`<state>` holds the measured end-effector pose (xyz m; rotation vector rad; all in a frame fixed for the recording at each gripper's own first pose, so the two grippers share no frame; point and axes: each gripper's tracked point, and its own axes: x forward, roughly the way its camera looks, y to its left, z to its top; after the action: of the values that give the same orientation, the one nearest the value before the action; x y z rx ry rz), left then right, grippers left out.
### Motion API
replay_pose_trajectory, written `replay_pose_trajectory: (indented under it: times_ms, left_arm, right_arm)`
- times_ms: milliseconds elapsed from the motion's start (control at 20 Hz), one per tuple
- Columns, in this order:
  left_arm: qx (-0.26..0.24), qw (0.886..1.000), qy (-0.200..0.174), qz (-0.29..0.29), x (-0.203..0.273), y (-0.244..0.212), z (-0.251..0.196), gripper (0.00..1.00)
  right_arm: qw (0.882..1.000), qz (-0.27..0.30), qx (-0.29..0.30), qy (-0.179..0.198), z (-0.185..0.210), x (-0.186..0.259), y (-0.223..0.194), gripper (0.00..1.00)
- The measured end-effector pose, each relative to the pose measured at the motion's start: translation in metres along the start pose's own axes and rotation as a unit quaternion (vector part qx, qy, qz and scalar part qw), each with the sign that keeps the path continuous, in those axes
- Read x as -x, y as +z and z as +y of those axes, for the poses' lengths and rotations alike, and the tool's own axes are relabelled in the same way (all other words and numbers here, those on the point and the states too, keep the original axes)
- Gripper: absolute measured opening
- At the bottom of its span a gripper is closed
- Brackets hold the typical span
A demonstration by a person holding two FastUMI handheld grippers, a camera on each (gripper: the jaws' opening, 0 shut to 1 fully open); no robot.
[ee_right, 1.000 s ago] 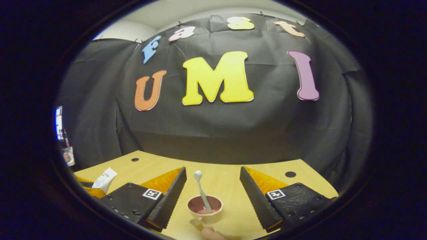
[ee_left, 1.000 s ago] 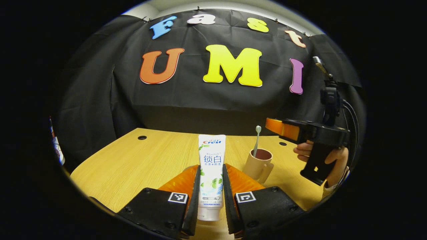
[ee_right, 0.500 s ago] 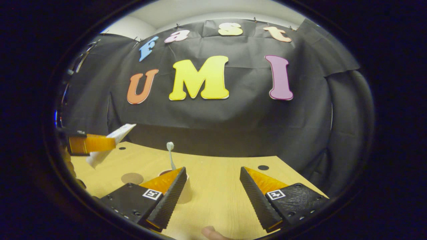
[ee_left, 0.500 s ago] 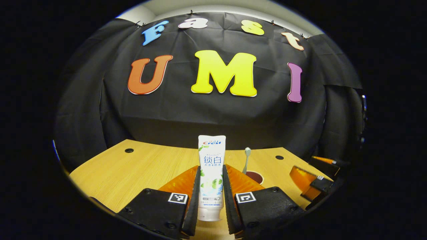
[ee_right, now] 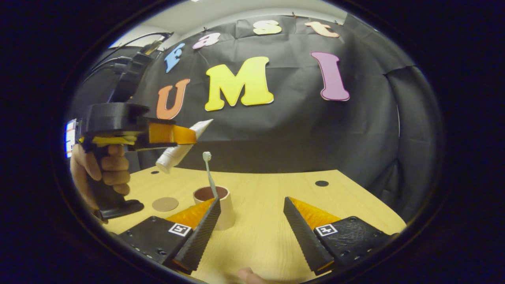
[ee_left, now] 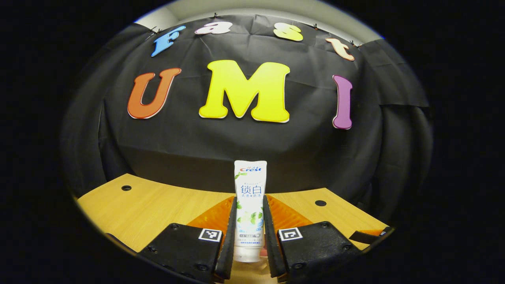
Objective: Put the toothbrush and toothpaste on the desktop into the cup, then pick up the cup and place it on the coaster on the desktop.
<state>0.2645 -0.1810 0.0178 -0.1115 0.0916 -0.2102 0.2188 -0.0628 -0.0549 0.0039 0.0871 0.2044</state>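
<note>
Left gripper (ee_left: 249, 236): jaws clamped on the tube (ee_left: 250, 205), one finger on each side, cap toward the camera.
Tube: held in the air, tilted, cap end lowest, just above and left of the cup (ee_right: 215, 205) in the right gripper view.
Hand (ee_right: 103, 167): wrapped round the left gripper's handle, above the worktop (ee_right: 268, 197).
Right gripper (ee_right: 252, 232): jaws wide apart, nothing between them, low over the worktop.
Cup: upright on the worktop, its base hidden behind the right gripper's left finger.
Brush (ee_right: 209, 171): stands in the cup, head up, leaning slightly.
Coaster (ee_right: 165, 204): flat round disc left of the cup, apart from it.
Holes: small dark cable holes, probably grommets, near the worktop's far edge.
</note>
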Motion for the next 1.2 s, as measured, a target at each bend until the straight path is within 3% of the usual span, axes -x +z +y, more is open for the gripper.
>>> replay_pose_trajectory:
  times_ms: [250,1200]
  left_arm:
    - [0.002,1.000,-0.010,-0.005,-0.015,-0.005,-0.015,0.39]
    - [0.005,0.998,-0.008,0.063,-0.009,-0.053,-0.014,0.44]
  right_arm:
    - [0.999,0.013,-0.042,0.013,-0.003,0.003,-0.007,0.98]
    - [1.000,0.001,-0.007,0.007,0.005,0.006,-0.006,0.96]
